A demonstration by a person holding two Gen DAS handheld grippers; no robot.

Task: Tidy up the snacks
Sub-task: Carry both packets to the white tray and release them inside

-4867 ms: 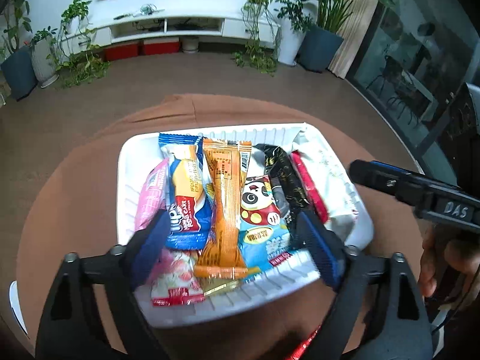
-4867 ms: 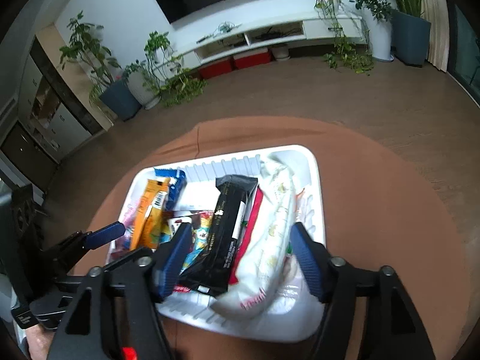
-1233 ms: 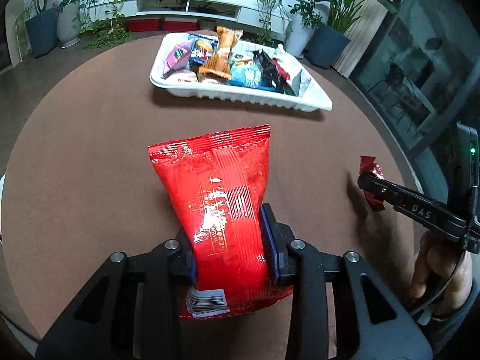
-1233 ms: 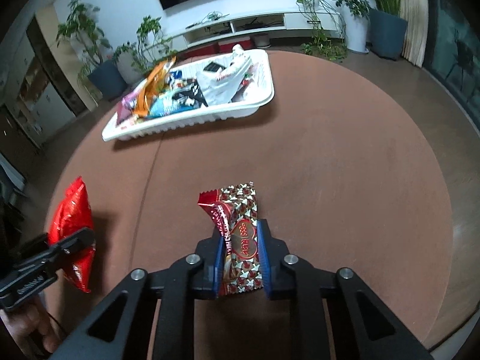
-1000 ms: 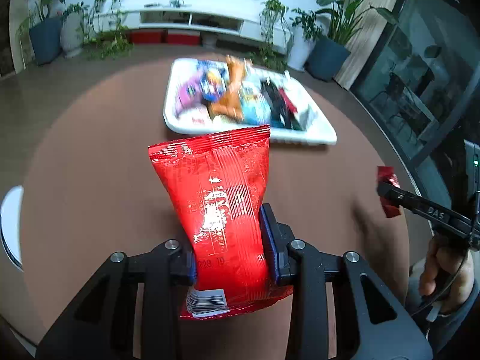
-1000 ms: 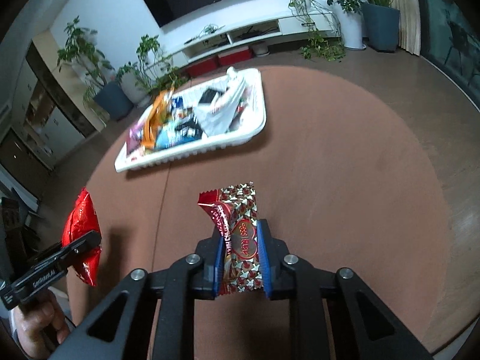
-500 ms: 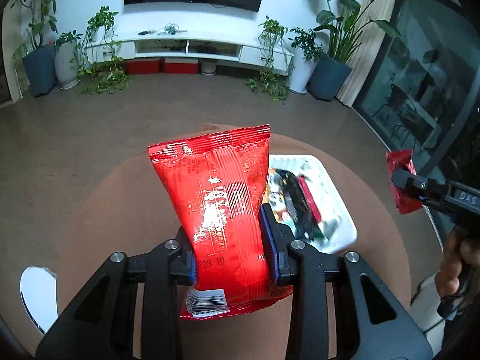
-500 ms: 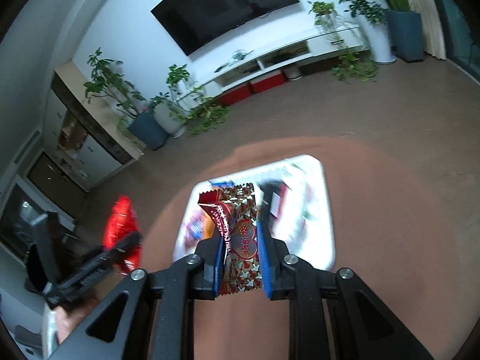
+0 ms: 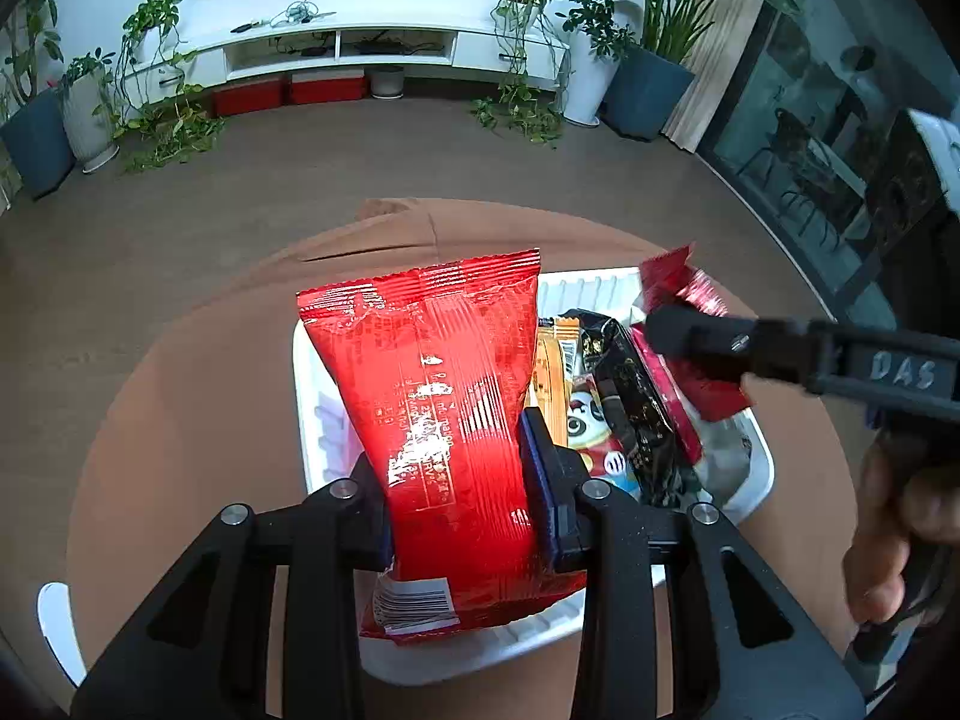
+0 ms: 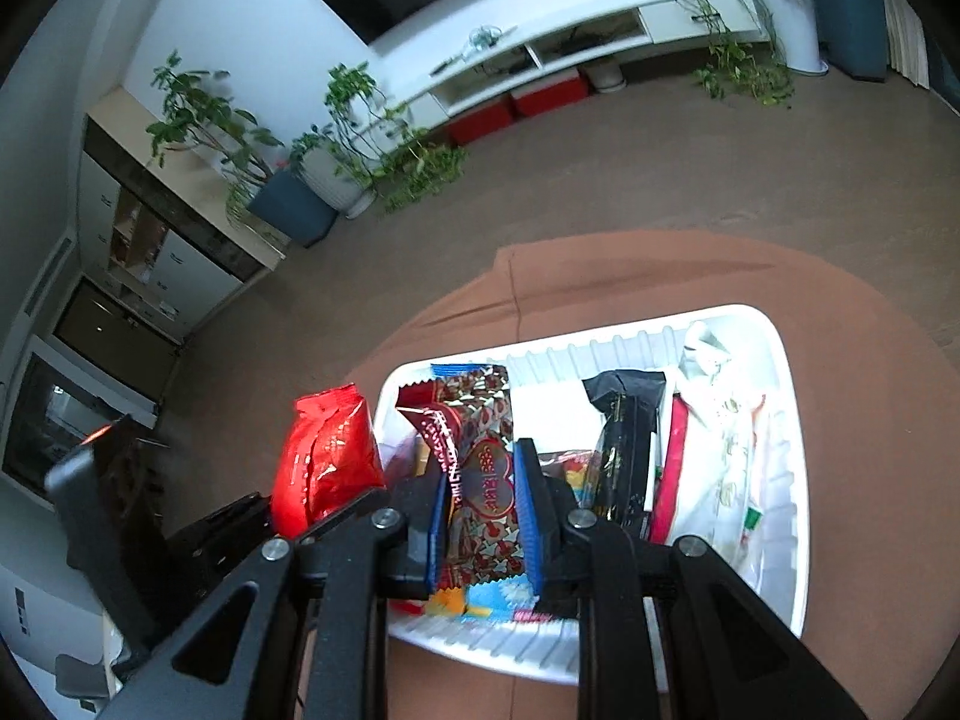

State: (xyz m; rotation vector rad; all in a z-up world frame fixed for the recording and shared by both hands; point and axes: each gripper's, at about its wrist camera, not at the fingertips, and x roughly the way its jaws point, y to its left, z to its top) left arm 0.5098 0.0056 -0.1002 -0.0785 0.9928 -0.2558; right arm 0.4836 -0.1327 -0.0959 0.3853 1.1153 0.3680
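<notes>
Dim, bluish light; edges warped, right view perhaps slightly blurred.

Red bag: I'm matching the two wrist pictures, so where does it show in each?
Left wrist: red bag fills the centre, clamped in the left gripper.
Right wrist: it sits at lower left, beside the tray.
Shared landmark: white tray of snacks.

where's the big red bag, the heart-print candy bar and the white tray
red bag (image 9: 444,396): left wrist view, middle of its front.
heart-print candy bar (image 10: 480,456): right wrist view, wrapper between the pads.
white tray (image 10: 786,420): right wrist view, right rim.
</notes>
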